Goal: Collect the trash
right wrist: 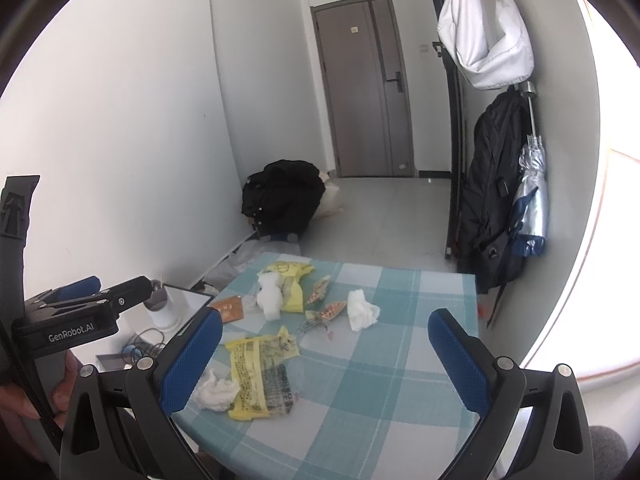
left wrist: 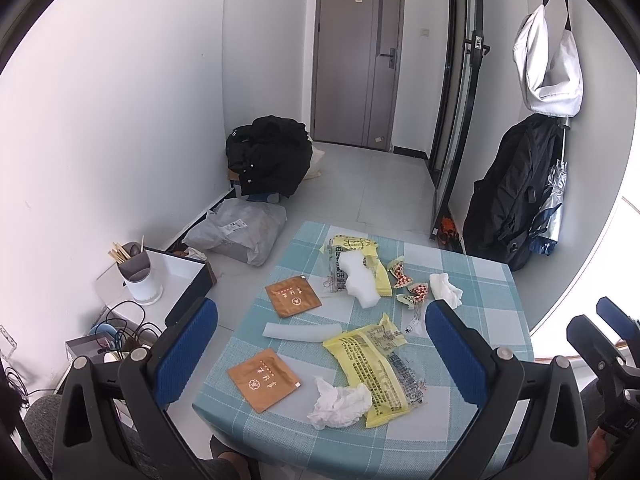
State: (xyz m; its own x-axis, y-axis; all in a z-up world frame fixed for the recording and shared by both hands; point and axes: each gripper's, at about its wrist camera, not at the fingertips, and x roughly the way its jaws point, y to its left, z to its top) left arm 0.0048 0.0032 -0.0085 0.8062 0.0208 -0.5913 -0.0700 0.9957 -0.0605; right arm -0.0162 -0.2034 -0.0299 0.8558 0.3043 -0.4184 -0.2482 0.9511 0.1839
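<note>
Both tongs (left wrist: 320,344) (right wrist: 326,354) agape above trash-strewn table (left wrist: 472,280)

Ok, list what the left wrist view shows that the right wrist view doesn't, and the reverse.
Left wrist only: the nearer brown sachet, a pale foam strip, and chopsticks in a holder.
Right wrist only: the left tool's "GenRobot.AI" label and the hand gripping it.
Both: checked tablecloth, yellow wrappers, crumpled tissues, both tools open.

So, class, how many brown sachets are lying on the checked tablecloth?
2. One brown sachet lies toward the far left; the other sachet sits near the front left edge. None appears hidden.
</note>
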